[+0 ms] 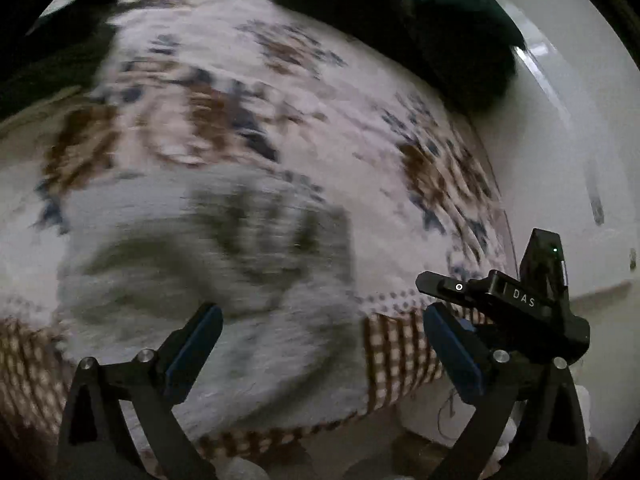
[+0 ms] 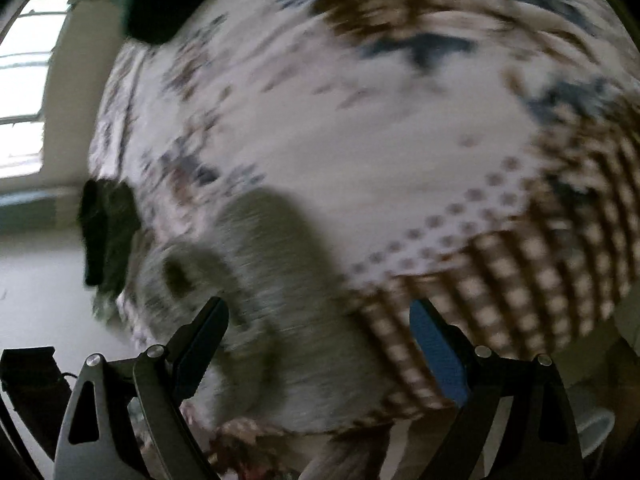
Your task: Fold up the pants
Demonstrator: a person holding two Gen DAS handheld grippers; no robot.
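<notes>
The grey pants (image 1: pixel 200 264) lie bunched on a bed sheet (image 1: pixel 280 92) patterned in white, brown and blue, and both views are blurred. My left gripper (image 1: pixel 322 312) hangs open over the pants near the bed's front edge, with its blue pads wide apart and nothing pressed between them. The black body of my right gripper (image 1: pixel 528 304) shows just to its right. In the right wrist view the pants (image 2: pixel 272 280) run down the left of the bed. My right gripper (image 2: pixel 320 306) stands open above the pants and the sheet's checked border (image 2: pixel 500 280).
A dark green cushion or cloth (image 1: pixel 400 20) lies at the far end of the bed, and another dark green piece (image 2: pixel 108 240) at its left edge. A white wall (image 1: pixel 568 160) runs close along the right side. A bright window (image 2: pixel 24 80) is at the left.
</notes>
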